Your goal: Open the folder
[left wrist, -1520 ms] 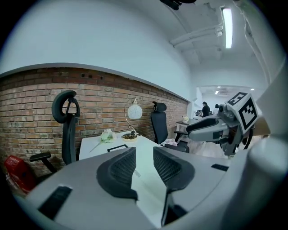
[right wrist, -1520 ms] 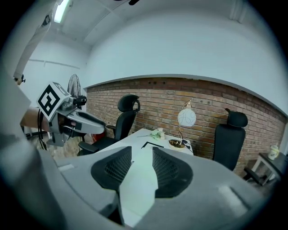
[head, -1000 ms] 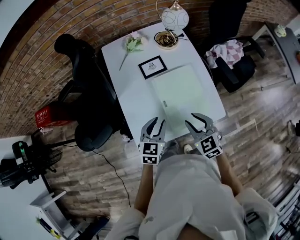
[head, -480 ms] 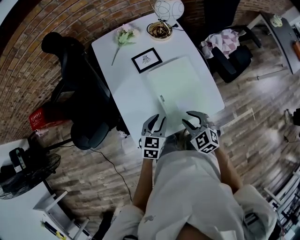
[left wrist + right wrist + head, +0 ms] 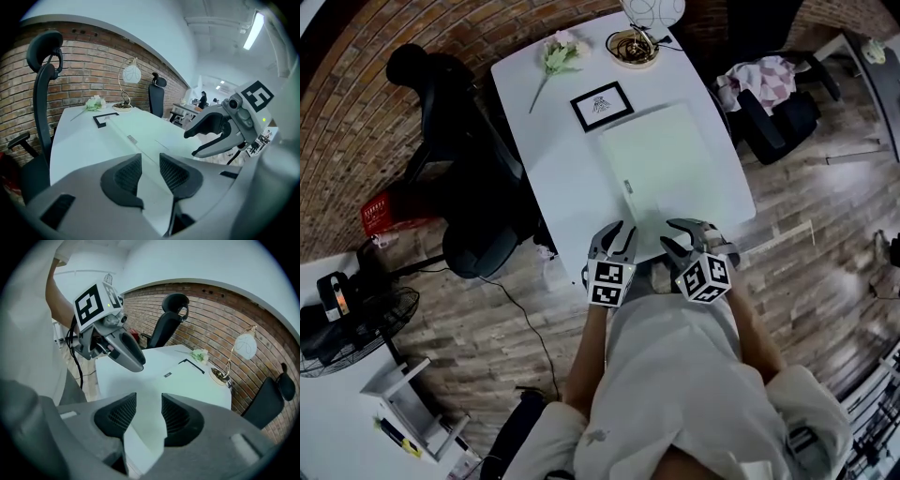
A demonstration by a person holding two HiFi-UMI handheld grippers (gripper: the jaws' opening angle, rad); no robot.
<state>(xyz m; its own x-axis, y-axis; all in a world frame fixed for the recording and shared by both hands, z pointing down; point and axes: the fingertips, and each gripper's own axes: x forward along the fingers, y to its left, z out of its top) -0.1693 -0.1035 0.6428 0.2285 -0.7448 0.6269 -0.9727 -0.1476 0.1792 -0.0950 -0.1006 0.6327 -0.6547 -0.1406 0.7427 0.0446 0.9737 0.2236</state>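
The folder point(image 5: 666, 164) lies flat and shut on the white counter point(image 5: 548, 159), pale green, its long axis running away from me with the far end leaning a little to the right in the head view. A small label or clasp point(image 5: 626, 186) sits on its left long edge, nearer my end than the far one. I can't tell for sure which it is, but I judge that this is the free edge and that the spine is on the right. A dark picture frame point(image 5: 602, 105) stands just beyond the far left corner, clear of the cover. Both tongs hang at my end of the counter, so the folder lies straight ahead of them and below. The left tongs point(image 5: 616, 234) are almost in line with that left long edge, which runs on ahead through the gap between the jaws in the left gripper view. The jaws stand moderately apart with nothing in them. The right tongs point(image 5: 674, 235) hover over the near short edge, more toward the folder's middle. Their jaws have just opened a little further and are also empty, with only the pale surface showing between the pads. The left tongs are nearer the clasp edge, so I'd lead with them to lift the cover and keep the right ones ready to steady the back.
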